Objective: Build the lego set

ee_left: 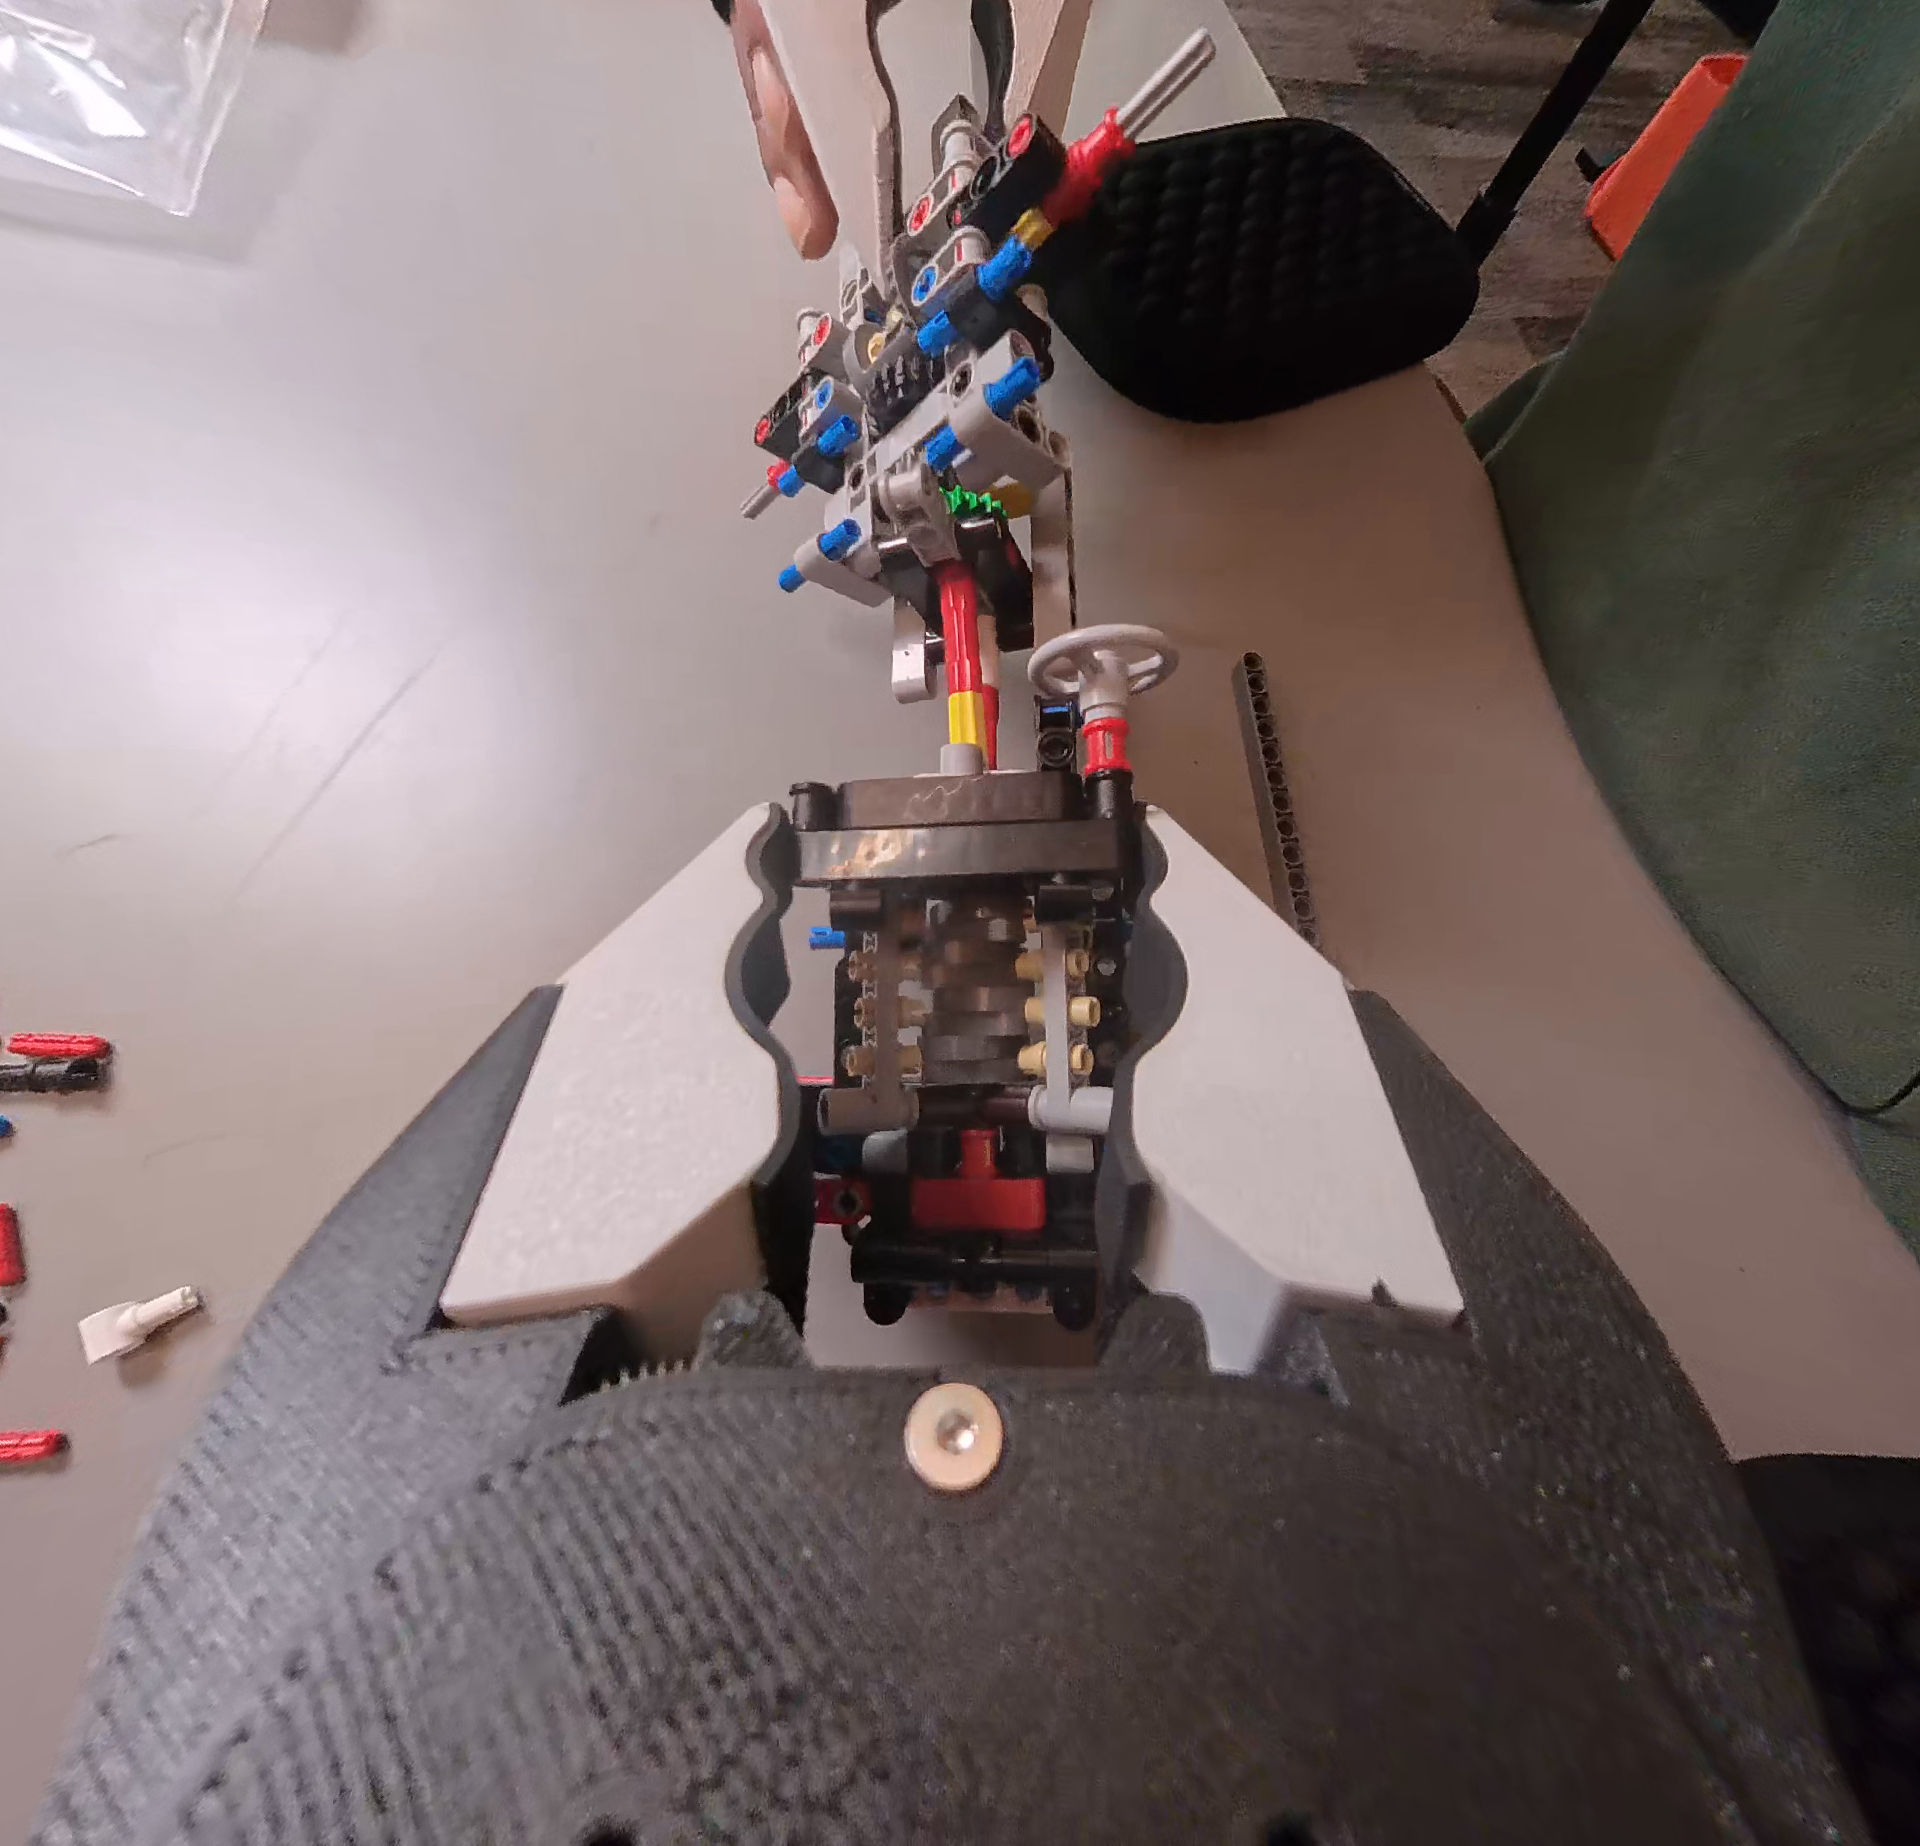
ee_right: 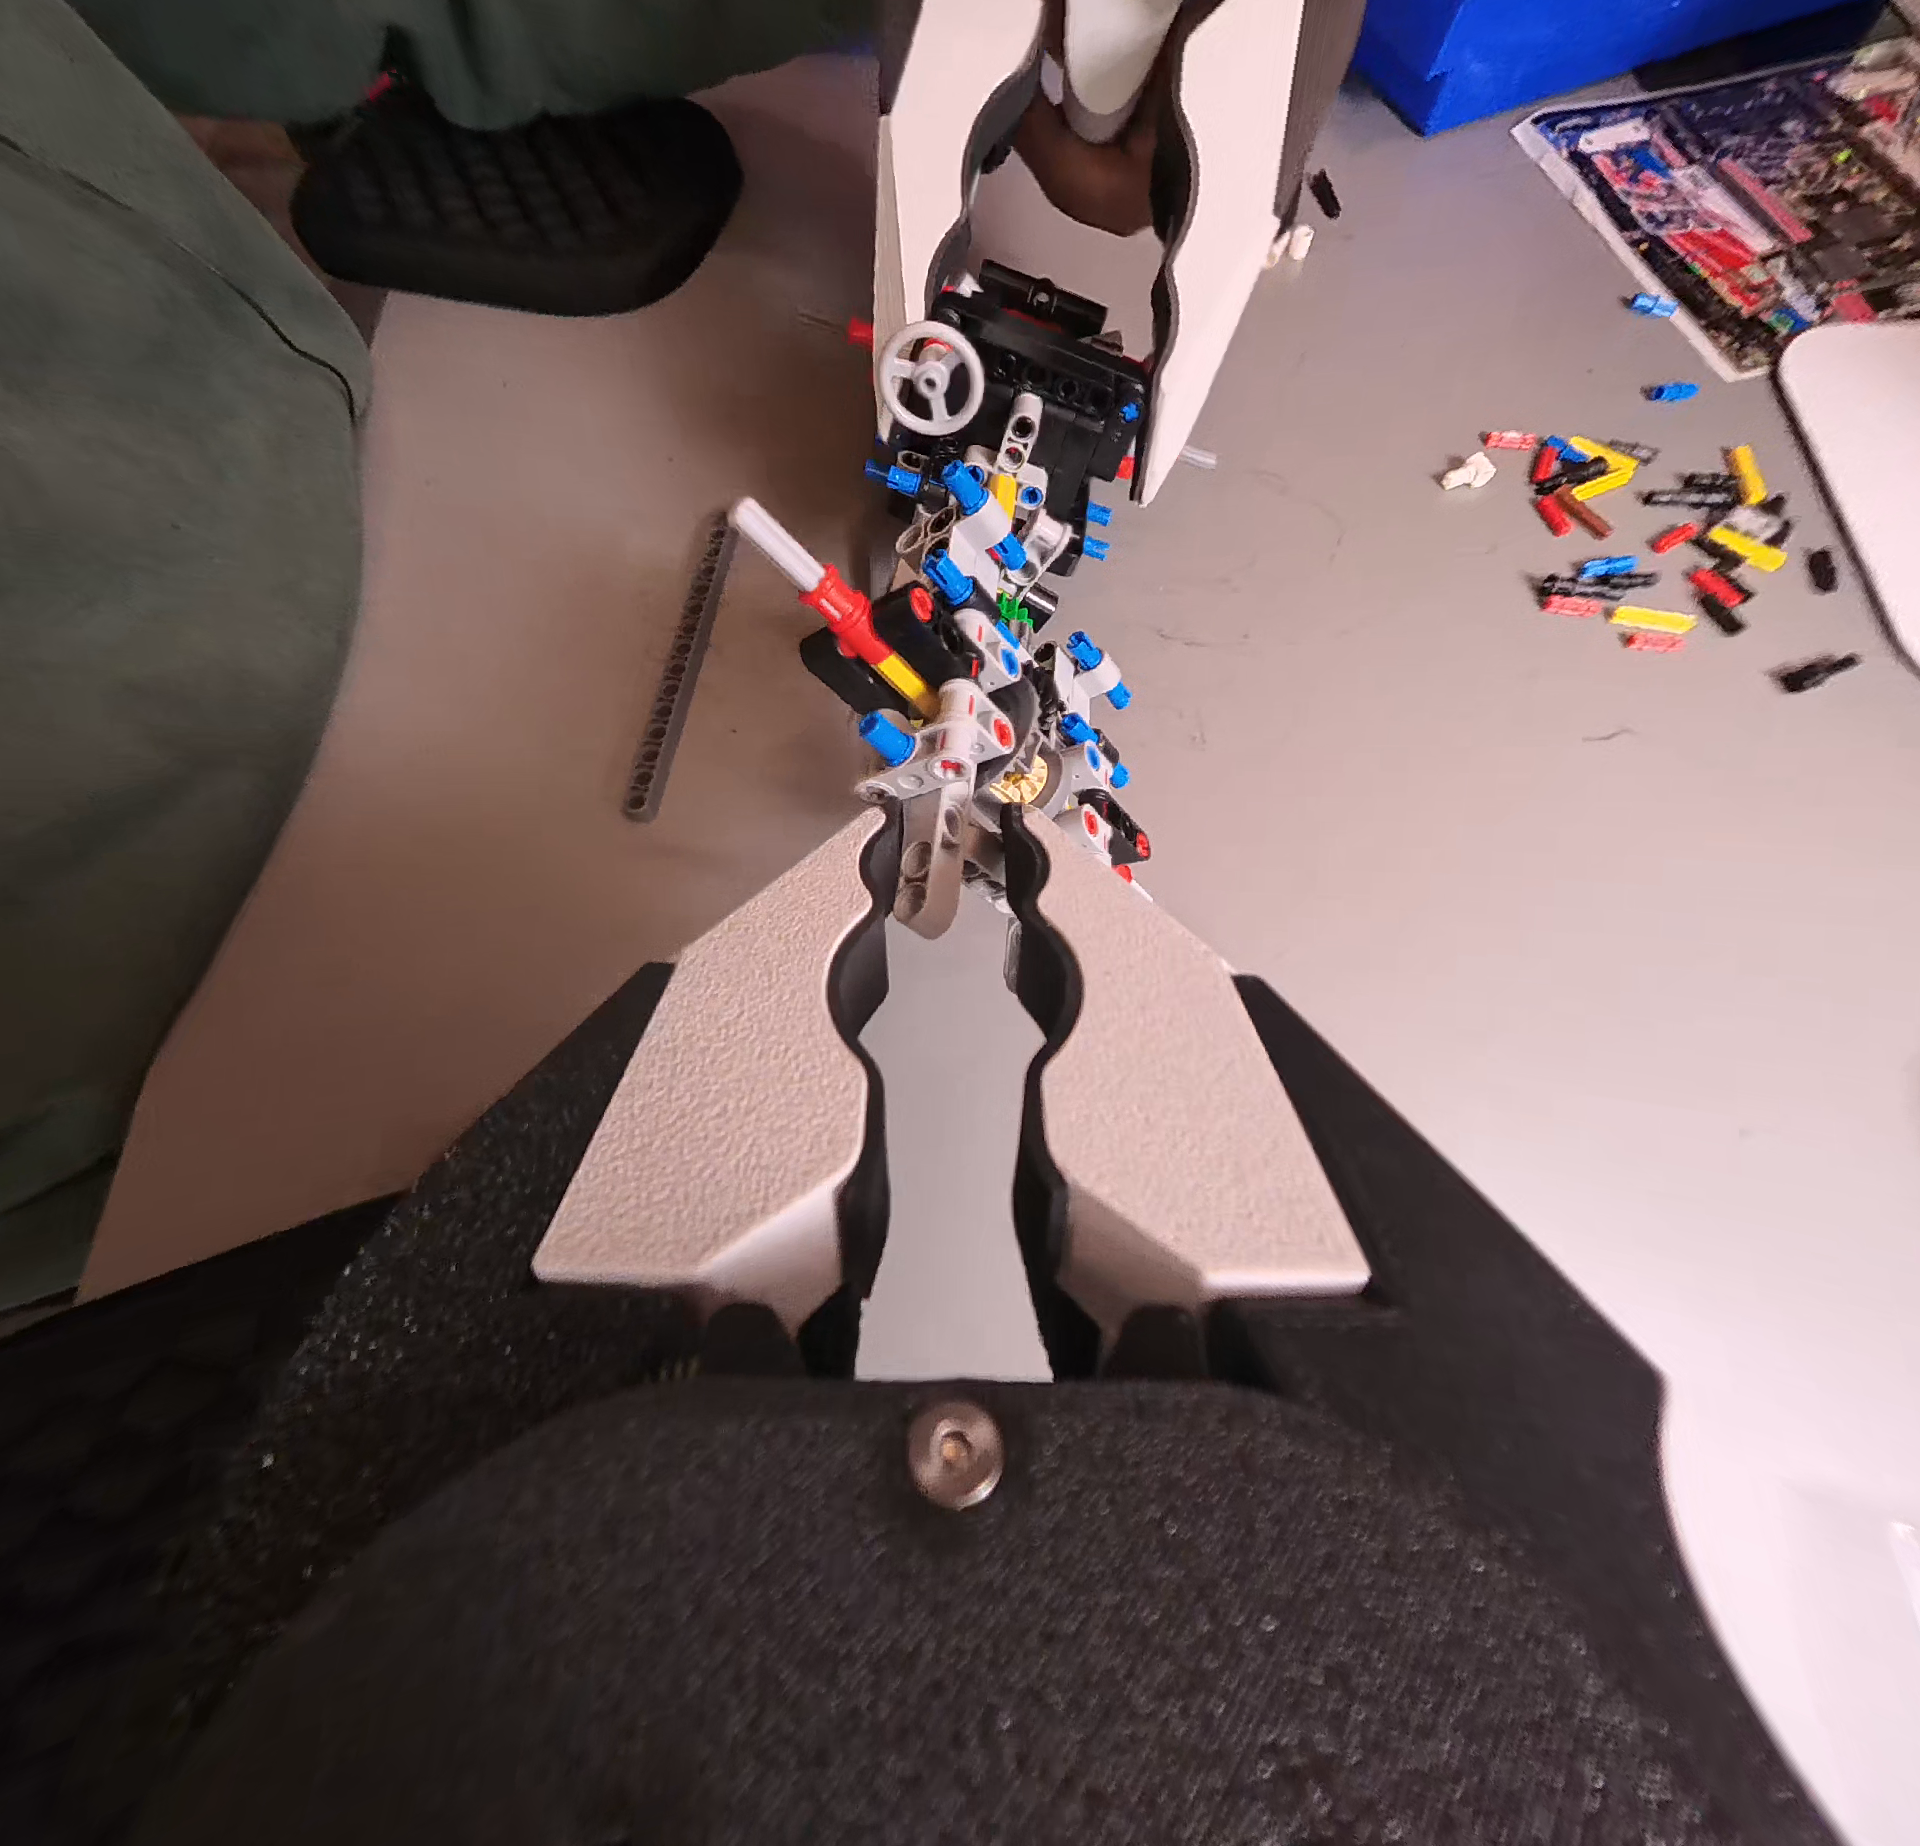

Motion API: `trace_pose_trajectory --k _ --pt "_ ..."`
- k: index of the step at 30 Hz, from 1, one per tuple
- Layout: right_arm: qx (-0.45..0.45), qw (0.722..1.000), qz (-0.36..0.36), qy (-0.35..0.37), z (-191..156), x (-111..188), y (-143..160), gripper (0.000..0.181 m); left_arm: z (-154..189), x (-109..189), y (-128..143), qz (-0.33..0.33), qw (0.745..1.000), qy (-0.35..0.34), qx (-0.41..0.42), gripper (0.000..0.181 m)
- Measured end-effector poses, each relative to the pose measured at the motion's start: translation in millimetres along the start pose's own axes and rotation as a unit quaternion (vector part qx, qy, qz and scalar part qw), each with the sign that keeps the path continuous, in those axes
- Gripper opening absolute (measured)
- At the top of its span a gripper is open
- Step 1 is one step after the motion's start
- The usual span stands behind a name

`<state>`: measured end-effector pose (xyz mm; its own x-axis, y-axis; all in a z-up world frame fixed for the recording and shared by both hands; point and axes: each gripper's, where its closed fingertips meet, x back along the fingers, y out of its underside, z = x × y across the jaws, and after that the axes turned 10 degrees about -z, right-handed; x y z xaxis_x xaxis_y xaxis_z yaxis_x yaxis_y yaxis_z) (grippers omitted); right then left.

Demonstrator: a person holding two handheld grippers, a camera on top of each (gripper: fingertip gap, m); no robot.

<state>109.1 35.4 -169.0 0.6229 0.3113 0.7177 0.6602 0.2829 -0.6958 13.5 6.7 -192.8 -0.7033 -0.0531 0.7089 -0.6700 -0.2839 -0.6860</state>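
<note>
Model clamped at both ends over the table

Table [ee_right: 1351,861] edge curves close on one side of the model, with a dark cushioned chair seat [ee_right: 520,207] and green fabric [ee_right: 156,446] just past it. On the other side the tabletop lies open as far as a scatter of loose pieces [ee_right: 1652,539], a printed booklet [ee_right: 1714,196] and a blue bin [ee_right: 1579,9]. A long grey beam [ee_right: 681,664] lies flat between the model and the curved edge. In the left wrist view a clear plastic bag [ee_left: 104,61] sits at the far corner, and a few red pins [ee_left: 57,1046] lie near the frame's left edge.

The lego model [ee_right: 997,601] stretches between the 2 grippers. The left gripper [ee_left: 961,1007] is spread wide and clenched around the black engine block end, its fingers [ee_left: 665,1069] pressed to both flanks. A white steering wheel [ee_left: 1101,658] stands just beyond that block. The right gripper [ee_right: 951,851] is narrowed to a slim gap and pinches a grey curved liftarm [ee_right: 930,861] at the model's opposite end. A person's fingertip [ee_left: 800,207] shows beside that gripper.
</note>
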Motion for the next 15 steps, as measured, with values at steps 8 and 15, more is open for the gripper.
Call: trace_pose_trajectory --k 8,15 --pt "0.261 0.928 -0.068 0.258 22.6 -0.7 -1.8 0.005 -13.2 -1.0 6.8 0.002 0.998 0.015 0.059 0.063" --pt "0.467 0.759 -0.111 0.439 29.8 -1.6 -1.1 0.006 -23.9 0.5 9.3 0.009 0.995 0.028 0.099 0.063"
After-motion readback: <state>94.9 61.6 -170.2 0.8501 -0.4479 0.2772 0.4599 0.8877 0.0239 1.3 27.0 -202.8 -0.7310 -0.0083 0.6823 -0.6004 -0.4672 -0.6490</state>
